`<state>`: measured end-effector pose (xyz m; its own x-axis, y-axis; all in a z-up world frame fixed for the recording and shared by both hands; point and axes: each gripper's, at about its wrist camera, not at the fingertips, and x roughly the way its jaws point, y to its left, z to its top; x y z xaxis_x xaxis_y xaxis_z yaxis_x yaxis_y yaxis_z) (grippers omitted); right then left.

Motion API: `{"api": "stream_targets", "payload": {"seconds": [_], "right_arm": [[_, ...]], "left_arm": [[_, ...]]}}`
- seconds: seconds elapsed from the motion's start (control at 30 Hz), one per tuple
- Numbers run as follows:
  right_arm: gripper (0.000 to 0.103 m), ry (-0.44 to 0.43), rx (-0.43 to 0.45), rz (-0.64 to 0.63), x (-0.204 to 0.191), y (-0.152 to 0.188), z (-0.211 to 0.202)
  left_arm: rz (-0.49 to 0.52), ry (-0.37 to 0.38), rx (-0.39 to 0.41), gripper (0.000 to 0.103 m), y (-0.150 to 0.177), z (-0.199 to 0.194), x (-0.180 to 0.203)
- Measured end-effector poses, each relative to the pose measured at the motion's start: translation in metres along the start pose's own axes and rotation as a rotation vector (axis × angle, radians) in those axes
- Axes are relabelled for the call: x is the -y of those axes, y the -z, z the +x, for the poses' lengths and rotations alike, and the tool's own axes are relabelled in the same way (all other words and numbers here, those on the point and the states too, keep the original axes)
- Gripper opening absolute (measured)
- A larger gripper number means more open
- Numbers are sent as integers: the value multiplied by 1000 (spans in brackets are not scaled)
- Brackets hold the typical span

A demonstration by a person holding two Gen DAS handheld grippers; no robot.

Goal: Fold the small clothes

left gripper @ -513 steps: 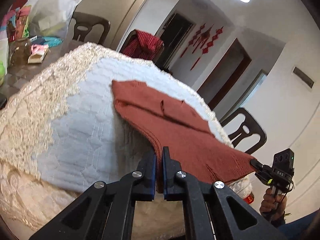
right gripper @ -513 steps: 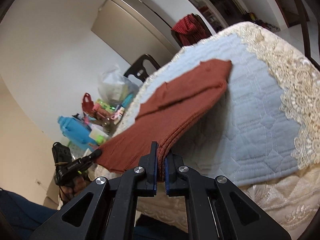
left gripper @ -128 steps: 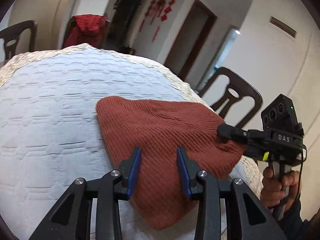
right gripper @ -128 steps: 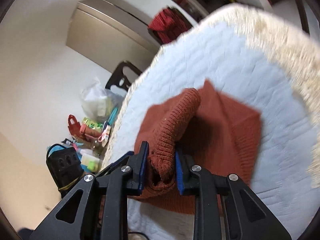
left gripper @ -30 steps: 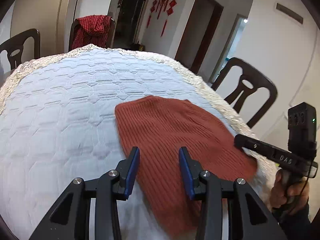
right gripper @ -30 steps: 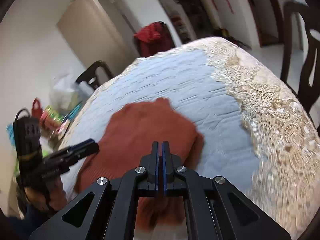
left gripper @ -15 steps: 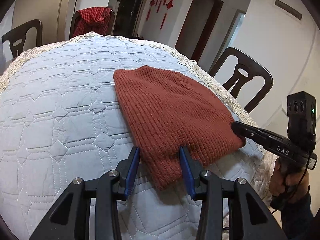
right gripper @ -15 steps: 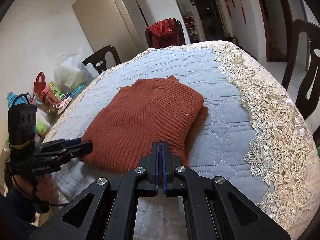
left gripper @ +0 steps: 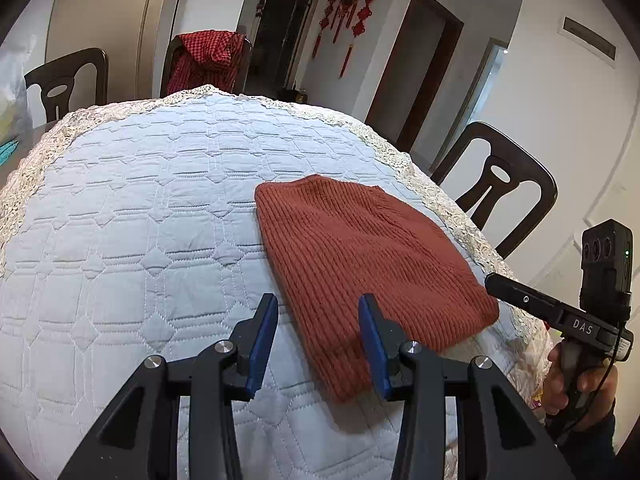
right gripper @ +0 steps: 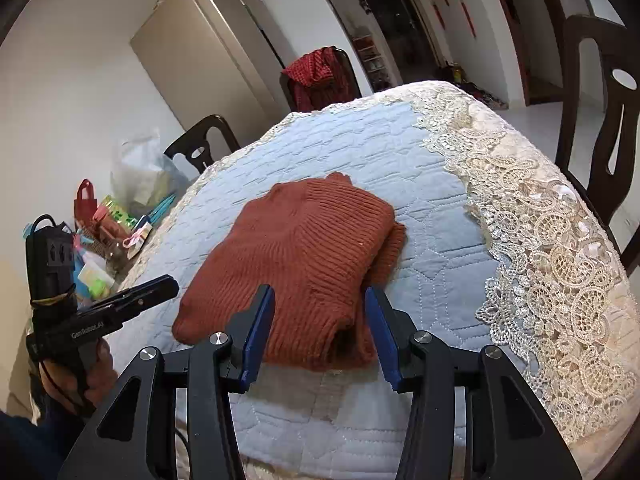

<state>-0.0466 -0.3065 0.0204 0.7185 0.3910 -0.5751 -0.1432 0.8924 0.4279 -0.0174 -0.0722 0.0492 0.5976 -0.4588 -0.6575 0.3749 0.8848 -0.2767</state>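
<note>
We see the rust knit garment (left gripper: 360,256) lying folded into a compact block on the quilted tablecloth (left gripper: 132,216), near the lace edge (right gripper: 552,264) on the right & close to the near side of the table. What's just changed: half a sec ago the right gripper (right gripper: 320,328) had its blades pressed together at the garment's near edge; now they stand wide apart w/ nothing between them, so we've let go. A few secs earlier that same gripper was carrying a rolled flap over the top; that flap now lies flat. We judge the fold is done, or nearly, w/ maybe only a tidy-up left.

Left to right: the left gripper (left gripper: 318,340) sits low at the near-left corner of the garment, fingers spread, blue pads (left gripper: 264,332) either side of the cloth's near edge, not pinching it. Its handle is tipped toward the table, hand (right gripper: 76,376) wrapped round the grip. The right gripper hovers just short of the near-right corner, level w/ the thick stacked edge, pointing across the table. Its hand (left gripper: 576,380) holds the grip below table-edge height.
</note>
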Motion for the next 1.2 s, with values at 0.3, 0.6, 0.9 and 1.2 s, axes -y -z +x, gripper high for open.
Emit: {"api": "stream_targets", "payload": {"seconds": [0.3,0.6,0.9,1.2], "right_arm": [[48,1,-23,45,13,-6,11],[48,-29,-52,107,27,-15,28],[49,-60,-93,175,40,-14,41],[49,-26,4,150,32,-29,26]], "left_arm": [[-9,18,-26,50,-6,17,1],[-89,99,-66,56,-5,35,-11],[-134,132,-84,62,-2,47,-17],[-146,91,-40,62,-9,39,-21]]}}
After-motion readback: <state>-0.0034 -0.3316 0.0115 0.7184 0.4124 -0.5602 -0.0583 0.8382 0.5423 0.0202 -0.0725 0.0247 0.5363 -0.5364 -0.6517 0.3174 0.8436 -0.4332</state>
